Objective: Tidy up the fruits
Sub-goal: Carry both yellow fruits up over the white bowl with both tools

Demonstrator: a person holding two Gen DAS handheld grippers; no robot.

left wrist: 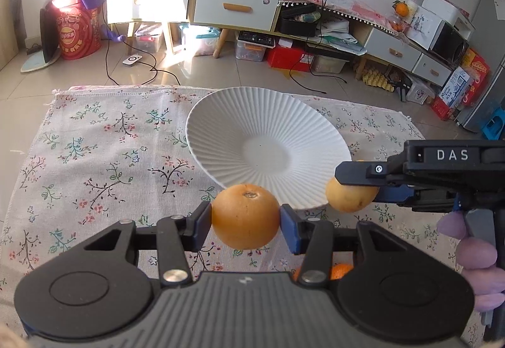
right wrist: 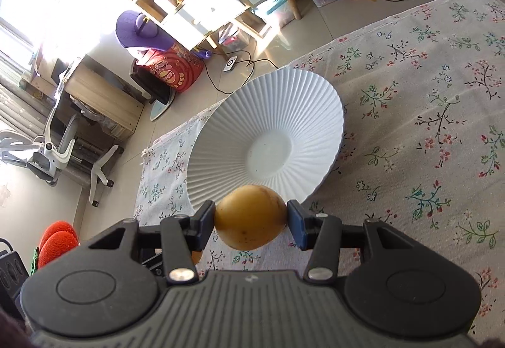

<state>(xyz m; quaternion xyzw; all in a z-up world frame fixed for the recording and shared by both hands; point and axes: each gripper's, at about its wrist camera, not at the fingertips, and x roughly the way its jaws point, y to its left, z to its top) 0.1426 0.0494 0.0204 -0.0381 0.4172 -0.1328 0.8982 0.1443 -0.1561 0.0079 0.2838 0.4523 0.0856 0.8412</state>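
**Q:** What do I have in view, largest first?

**A:** The floral cloth (left wrist: 94, 158) covers the floor area under my rig. On it sits the white ribbed plate (left wrist: 268, 139), its dish bare.

**Q:** And the fruits, relative to my fingers?

**A:** My left gripper (left wrist: 245, 218) is clamped on the orange (left wrist: 245, 215): one blue pad presses each side, and the fruit hangs between them, stem scar upward, in front of the plate's near rim. My right gripper (right wrist: 251, 218) likewise grips the yellow fruit (right wrist: 251, 217) at its two sides, also before the near rim. In the left wrist view, that fruit sits just right of the orange, apart from it.

**Q:** Anything smaller?

**A:** A gloved hand (left wrist: 476, 253) holds the right gripper's handle. A further orange fruit (left wrist: 339, 271) shows partly beneath my left gripper.
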